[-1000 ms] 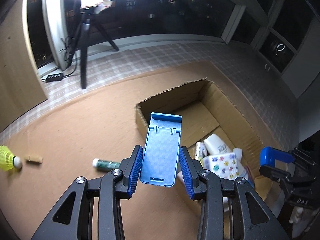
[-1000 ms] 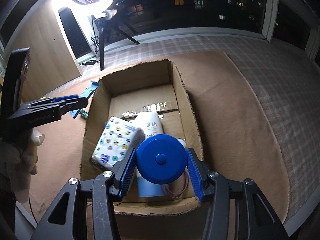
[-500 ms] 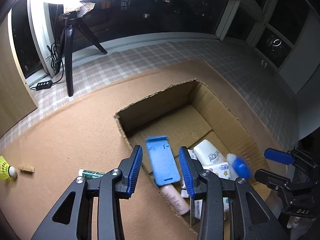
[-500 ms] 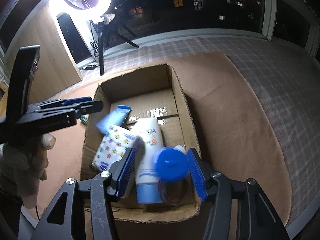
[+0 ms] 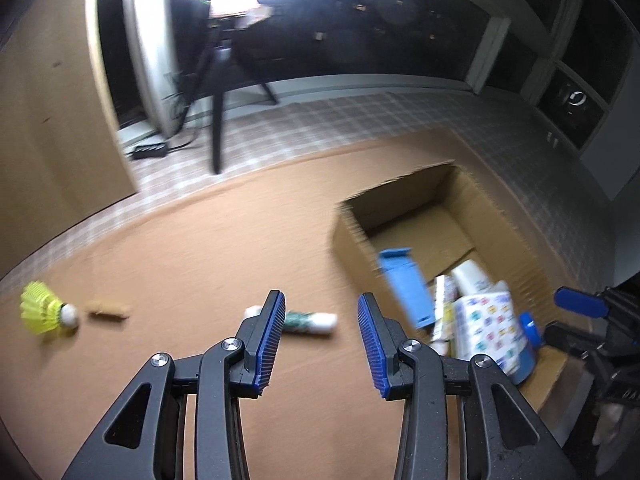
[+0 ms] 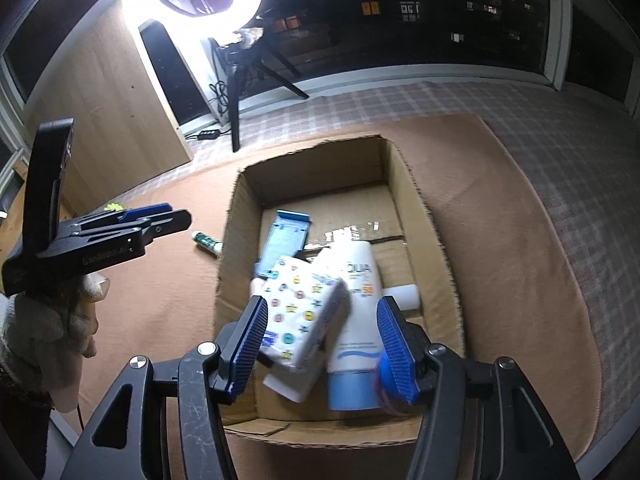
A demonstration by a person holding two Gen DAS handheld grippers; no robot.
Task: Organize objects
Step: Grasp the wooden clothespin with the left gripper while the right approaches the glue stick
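My left gripper [image 5: 320, 344] is open with nothing in it, above the brown mat and near a green-and-white tube [image 5: 308, 320]. A yellow shuttlecock [image 5: 44, 314] and a small wooden piece [image 5: 108, 309] lie far left. The blue phone stand [image 5: 406, 288] leans inside the cardboard box [image 5: 400, 208]. My right gripper [image 6: 320, 344] hangs over the box [image 6: 312, 152], its jaws opening and gripping nothing. Below it lie a patterned tissue pack [image 6: 304, 312], a white sunscreen tube [image 6: 356, 308], the blue stand [image 6: 284, 240] and a blue round container [image 6: 382, 374], partly hidden by the right finger.
A ring light on a tripod [image 6: 236, 92] stands beyond the mat, beside a wooden panel [image 6: 104, 112]. A gloved hand [image 6: 48, 328] holds the left gripper [image 6: 120, 232] to the left of the box. Checked floor surrounds the mat.
The left gripper let go of the blue stand, which dropped into the box, then swung left over the mat. The right gripper released the blue round container into the box.
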